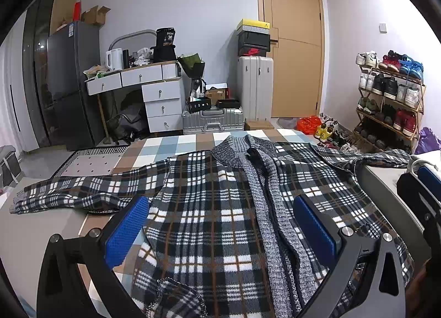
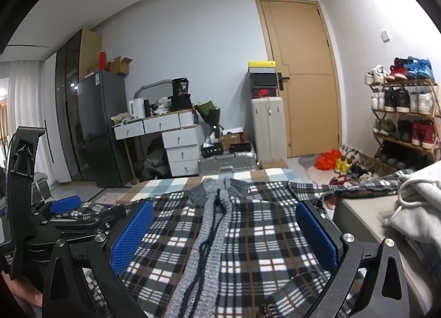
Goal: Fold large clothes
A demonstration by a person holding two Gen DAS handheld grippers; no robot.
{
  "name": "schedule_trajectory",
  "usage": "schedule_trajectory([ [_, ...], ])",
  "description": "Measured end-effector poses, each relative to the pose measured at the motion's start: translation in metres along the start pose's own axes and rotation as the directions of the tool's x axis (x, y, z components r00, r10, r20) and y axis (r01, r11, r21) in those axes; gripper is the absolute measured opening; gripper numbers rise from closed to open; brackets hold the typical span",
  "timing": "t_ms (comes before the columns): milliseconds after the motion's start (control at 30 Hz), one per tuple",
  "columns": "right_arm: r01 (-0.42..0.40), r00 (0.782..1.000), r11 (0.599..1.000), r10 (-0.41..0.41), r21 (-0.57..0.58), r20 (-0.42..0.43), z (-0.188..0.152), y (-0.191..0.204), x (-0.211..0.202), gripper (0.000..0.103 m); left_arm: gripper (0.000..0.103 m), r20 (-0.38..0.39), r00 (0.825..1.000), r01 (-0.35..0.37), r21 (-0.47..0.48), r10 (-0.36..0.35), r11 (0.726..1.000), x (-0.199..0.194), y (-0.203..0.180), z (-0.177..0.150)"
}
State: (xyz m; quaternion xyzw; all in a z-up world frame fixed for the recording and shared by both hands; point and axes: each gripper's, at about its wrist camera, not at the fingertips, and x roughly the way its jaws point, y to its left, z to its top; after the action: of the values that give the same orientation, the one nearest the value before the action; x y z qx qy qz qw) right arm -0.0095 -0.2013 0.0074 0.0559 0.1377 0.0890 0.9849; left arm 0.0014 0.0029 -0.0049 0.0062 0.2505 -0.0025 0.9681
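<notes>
Jacket [image 1: 209,207]: navy, white and grey plaid with brown lines; grey marled knit collar and placket. Bed cover [image 1: 176,144]: blue, white, tan checks. Gripper pads [image 1: 125,232]: blue. Door [image 1: 295,42]: tan.

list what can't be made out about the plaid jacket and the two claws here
- Plaid jacket hem: cut off by the bottom edge in both wrist views.
- Right sleeve end: drops behind the grey block.
- Left claw and right claw: open; any contact with the cloth is unclear.
</notes>
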Motion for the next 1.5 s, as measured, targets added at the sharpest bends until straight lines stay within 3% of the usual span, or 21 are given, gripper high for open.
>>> schedule_trajectory([
  [1500, 0.015, 0.994, 0.995, -0.005, 0.097, -0.105, -0.006, -0.023, 0.015, 0.103, 0.102, -0.026, 1.000, -0.011, 0.016, 0.012, 1.000, -0.001, -0.004, -0.001],
])
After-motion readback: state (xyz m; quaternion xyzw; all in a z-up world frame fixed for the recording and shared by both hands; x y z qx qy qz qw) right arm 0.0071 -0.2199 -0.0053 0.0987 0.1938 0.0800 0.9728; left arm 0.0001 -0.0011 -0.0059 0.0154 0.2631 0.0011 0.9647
